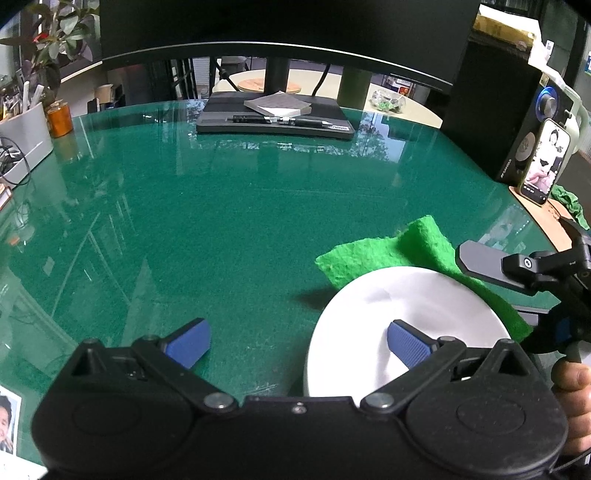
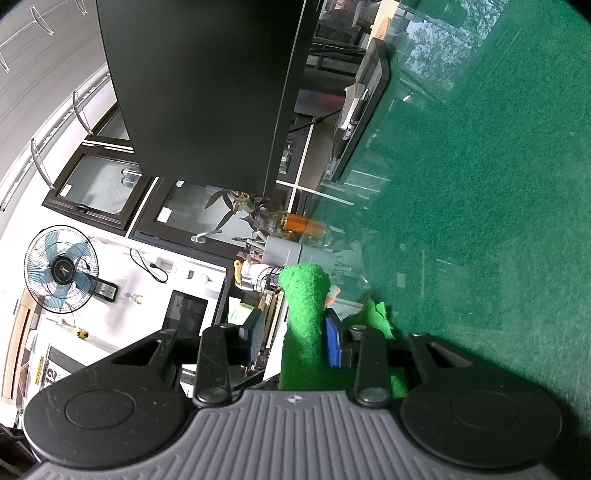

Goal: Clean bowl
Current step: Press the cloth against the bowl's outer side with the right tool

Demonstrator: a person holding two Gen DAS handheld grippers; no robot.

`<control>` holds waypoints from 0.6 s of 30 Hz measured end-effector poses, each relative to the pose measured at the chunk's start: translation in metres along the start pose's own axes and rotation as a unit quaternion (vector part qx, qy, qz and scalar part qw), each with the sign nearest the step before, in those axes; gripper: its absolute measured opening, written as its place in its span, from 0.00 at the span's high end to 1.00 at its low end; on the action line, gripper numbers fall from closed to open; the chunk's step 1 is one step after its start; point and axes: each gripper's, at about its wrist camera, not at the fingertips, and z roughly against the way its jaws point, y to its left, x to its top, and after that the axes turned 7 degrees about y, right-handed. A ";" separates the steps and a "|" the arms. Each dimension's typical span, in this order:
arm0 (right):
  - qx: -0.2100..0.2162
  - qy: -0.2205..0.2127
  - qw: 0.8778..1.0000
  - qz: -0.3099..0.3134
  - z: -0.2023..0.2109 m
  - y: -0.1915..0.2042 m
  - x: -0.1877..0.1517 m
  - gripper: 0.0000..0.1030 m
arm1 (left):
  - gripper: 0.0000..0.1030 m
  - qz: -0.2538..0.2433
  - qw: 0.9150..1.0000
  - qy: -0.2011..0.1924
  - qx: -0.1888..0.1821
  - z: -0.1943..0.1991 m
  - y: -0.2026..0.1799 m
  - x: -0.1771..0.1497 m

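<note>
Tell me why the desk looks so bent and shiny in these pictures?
Left wrist view: the fisheye lens bows the monitor edge and the green desk, whose glossy top mirrors windows and trees; the white bowl looks washed out. Right wrist view: the picture is rolled sideways, the same reflections streak the desk, and the green cloth stays sharp.

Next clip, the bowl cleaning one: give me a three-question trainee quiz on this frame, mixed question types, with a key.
1. True or false: the left tongs are clamped on the white bowl.
2. Which item do the right tongs have between their fingers? A) green cloth B) phone C) pen
3. Fill in: in the left wrist view, the cloth lies partly under the far rim of the ____.

Key: 1 false, they stand wide open, one finger over the bowl. 2 A. 3 bowl.
</note>
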 end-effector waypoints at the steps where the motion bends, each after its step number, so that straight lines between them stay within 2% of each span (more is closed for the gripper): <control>1: 0.000 0.000 1.000 0.000 0.000 0.000 -0.001 0.67 | 0.00 0.001 1.000 -0.001 -0.001 0.000 0.000 0.000; 6: 0.000 0.000 1.000 0.000 0.000 0.001 -0.002 0.67 | 0.00 0.008 1.000 -0.006 -0.008 0.000 0.003 0.000; 12: 0.000 0.001 1.000 -0.001 0.000 0.001 -0.003 0.67 | 0.00 0.006 1.000 0.003 0.004 0.002 0.000 -0.001; 18: -0.002 0.001 1.000 0.000 0.000 0.002 -0.003 0.67 | 0.00 0.056 0.997 -0.011 -0.042 0.011 0.014 -0.008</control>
